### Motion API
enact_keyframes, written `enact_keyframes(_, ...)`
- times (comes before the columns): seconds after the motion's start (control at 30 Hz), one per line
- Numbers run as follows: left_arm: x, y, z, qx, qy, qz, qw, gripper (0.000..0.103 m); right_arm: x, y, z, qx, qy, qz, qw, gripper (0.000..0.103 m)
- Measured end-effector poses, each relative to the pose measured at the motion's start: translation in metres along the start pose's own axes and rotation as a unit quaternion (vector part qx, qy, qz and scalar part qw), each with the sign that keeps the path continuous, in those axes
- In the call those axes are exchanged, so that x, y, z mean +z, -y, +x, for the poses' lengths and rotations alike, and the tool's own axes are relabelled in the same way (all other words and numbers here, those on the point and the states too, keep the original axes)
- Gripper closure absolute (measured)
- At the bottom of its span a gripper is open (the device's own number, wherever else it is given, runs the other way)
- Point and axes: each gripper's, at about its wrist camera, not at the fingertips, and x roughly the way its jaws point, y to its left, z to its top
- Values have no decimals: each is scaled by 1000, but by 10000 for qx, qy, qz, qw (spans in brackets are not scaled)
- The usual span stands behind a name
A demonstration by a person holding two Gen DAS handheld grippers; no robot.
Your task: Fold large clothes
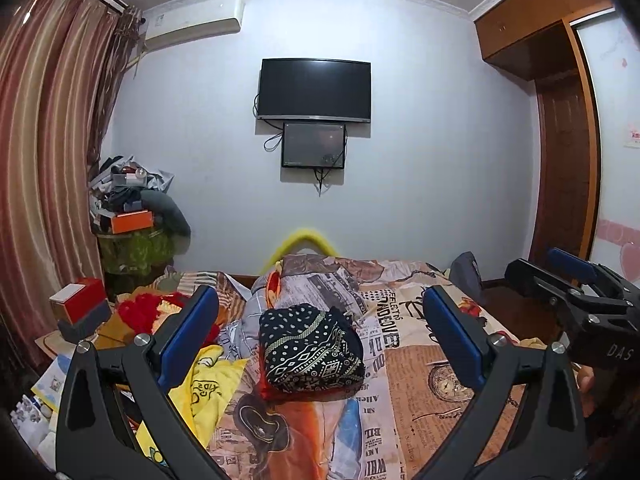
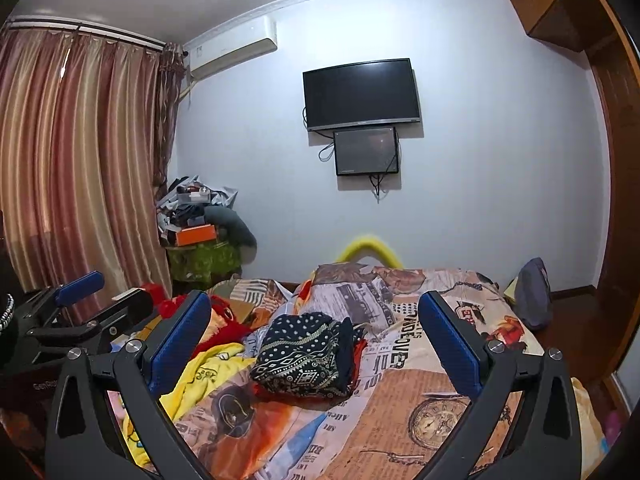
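A folded black garment with a white dotted and diamond pattern (image 1: 311, 347) lies on the bed's newspaper-print cover (image 1: 436, 384); it also shows in the right wrist view (image 2: 306, 354). A red edge of cloth shows under it. My left gripper (image 1: 320, 332) is open and empty, held above the bed, its blue pads either side of the garment in view. My right gripper (image 2: 314, 336) is open and empty too, held alongside; it shows at the right of the left wrist view (image 1: 572, 280). The left gripper shows at the left of the right wrist view (image 2: 80, 300).
A yellow garment (image 1: 208, 384) and red fluffy cloth (image 1: 140, 312) lie left of the folded one. A red box (image 1: 80, 300) sits on the bed's left side. A cluttered stand (image 1: 132, 220), curtains, a wall TV (image 1: 314, 90) and a wardrobe (image 1: 560, 120) surround the bed.
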Motion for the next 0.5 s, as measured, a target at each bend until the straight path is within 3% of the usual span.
enact_keyframes(0.5,-3,-1,5,-23,-85,-58,9999,0,0,6,0,17,-119,88,9999,0)
